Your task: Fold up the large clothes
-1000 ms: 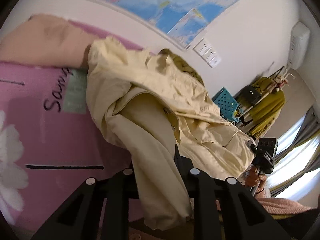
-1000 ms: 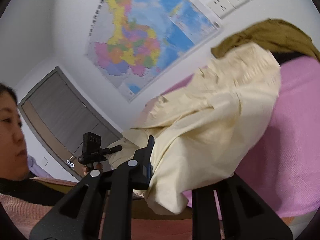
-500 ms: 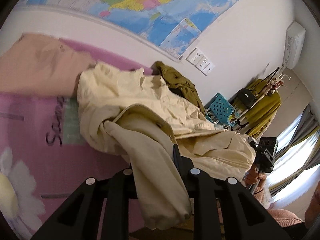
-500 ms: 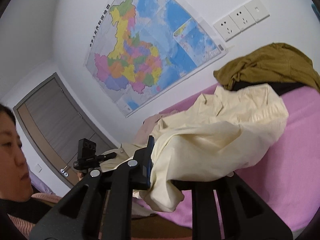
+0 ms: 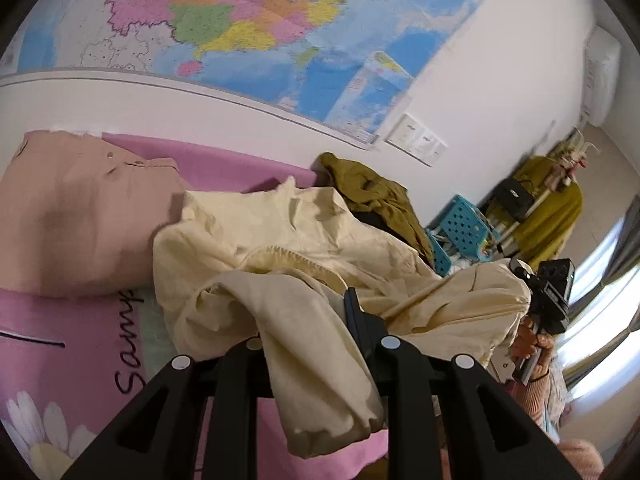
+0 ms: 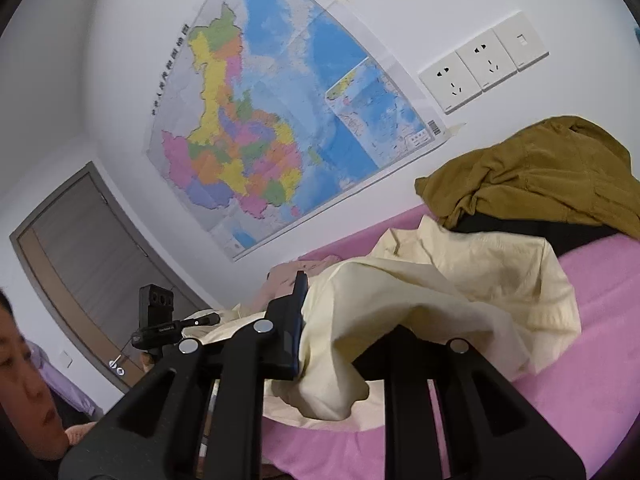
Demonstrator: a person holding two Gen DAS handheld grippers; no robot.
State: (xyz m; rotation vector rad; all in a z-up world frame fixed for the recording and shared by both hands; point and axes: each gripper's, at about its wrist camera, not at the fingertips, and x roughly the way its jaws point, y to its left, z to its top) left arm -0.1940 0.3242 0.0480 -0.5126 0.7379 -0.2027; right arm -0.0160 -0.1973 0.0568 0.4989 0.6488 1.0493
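A large cream jacket [image 5: 288, 248] lies bunched on the pink bed sheet [image 5: 64, 320]. My left gripper [image 5: 316, 320] is shut on one edge of the jacket, and cloth hangs down over its fingers. My right gripper [image 6: 340, 320] is shut on another edge of the same jacket [image 6: 460, 280], whose cloth drapes over and hides the right finger. The jacket's far part rests on the bed in both views. Each gripper shows in the other's view at the side.
A folded peach garment [image 5: 80, 216] lies at the bed's far left. An olive-brown garment [image 6: 540, 176] over something black is heaped by the wall. A map [image 6: 280, 120] and sockets [image 6: 480, 64] are on the wall. A blue crate [image 5: 460, 228] and clothes rack [image 5: 548, 196] stand beyond.
Both grippers have come down and toward the bed with the jacket. The jacket, which hung stretched and lifted, now lies lower and more bunched on the sheet.
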